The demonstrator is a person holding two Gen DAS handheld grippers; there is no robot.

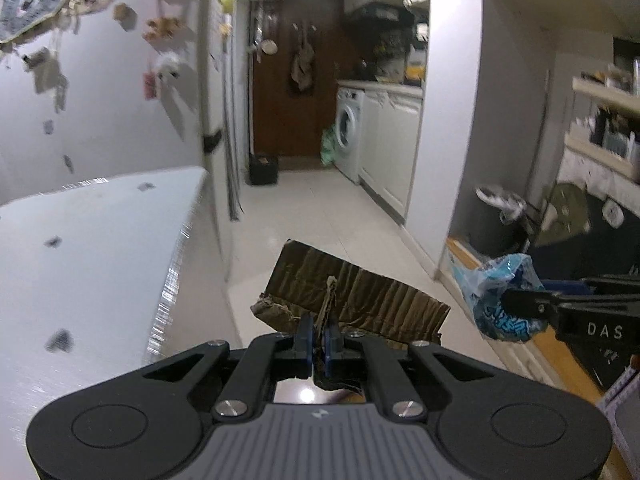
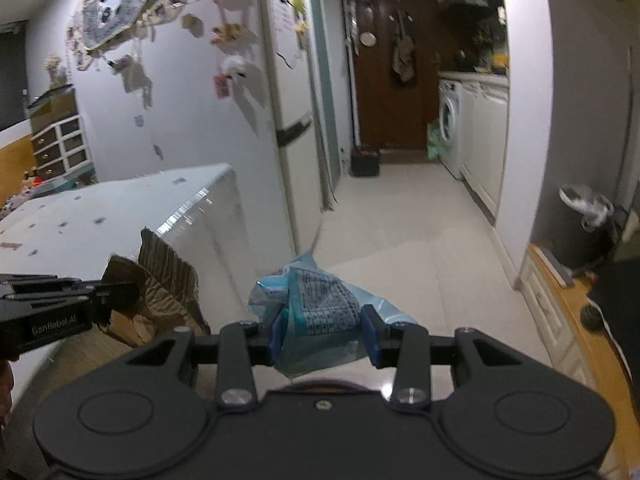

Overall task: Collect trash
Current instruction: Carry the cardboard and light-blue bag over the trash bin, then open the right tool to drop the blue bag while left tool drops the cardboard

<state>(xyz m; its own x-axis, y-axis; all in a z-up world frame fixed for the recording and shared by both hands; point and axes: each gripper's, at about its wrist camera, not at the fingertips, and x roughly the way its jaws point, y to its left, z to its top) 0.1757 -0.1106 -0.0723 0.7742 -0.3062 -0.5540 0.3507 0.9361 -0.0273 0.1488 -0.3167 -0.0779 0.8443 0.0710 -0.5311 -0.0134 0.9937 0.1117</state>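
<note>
My left gripper (image 1: 319,330) is shut on a torn piece of brown cardboard (image 1: 360,296), which sticks out ahead of the fingers above the pale floor. In the right wrist view the same cardboard (image 2: 168,280) shows at the left, held by the left gripper (image 2: 120,298). A crumpled light-blue plastic wrapper (image 2: 320,304) with printed text sits between the blue pads of my right gripper (image 2: 323,330), which is shut on it. From the left wrist camera, that wrapper (image 1: 500,292) and the right gripper (image 1: 520,304) appear at the right edge. A dark bin (image 2: 580,236) with a white liner stands against the wall at right.
A white table (image 1: 100,240) fills the left side, next to a fridge (image 2: 288,100). A tiled floor (image 1: 320,208) leads to a brown door (image 1: 296,72), a washing machine (image 1: 348,132) and white cabinets. A small dark box (image 1: 263,169) stands by the door. A wooden ledge (image 2: 560,300) runs along the right.
</note>
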